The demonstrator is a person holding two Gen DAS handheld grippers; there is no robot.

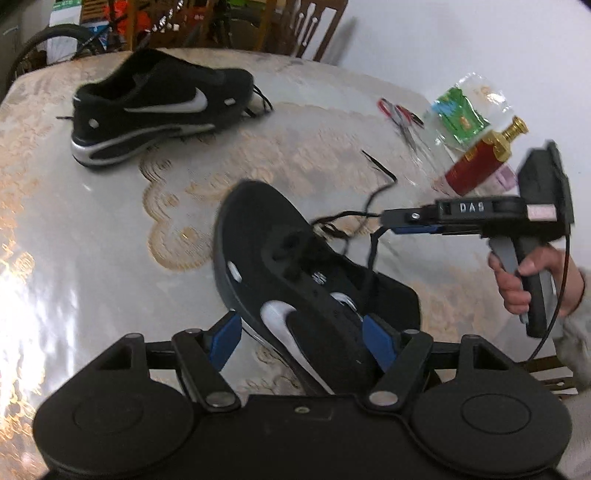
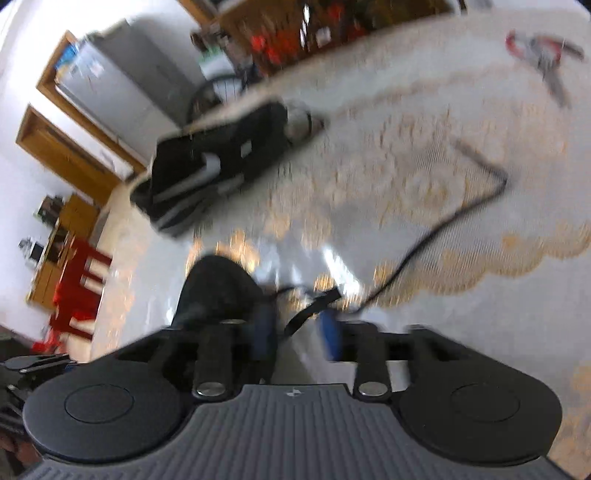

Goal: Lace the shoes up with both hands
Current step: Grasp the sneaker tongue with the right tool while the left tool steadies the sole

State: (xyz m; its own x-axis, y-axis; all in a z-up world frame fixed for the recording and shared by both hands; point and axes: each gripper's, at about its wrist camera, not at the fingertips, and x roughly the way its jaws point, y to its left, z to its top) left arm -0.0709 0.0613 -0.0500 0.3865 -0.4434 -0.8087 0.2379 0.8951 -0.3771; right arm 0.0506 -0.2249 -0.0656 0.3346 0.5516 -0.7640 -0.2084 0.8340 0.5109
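A black sneaker with a white swoosh lies on the table, toe pointing away. My left gripper straddles its heel end, blue pads wide apart. A black lace rises from the shoe to my right gripper, seen from the side at right, whose fingers look closed on it. The right wrist view is blurred: the right gripper shows a gap between its pads, with the lace running across the table and the shoe's toe below left. A second black sneaker lies far left.
Red-handled scissors, a green packet in clear plastic and a red bottle with a gold cap lie on the patterned tablecloth at right. Wooden chairs and a bicycle wheel stand beyond the table.
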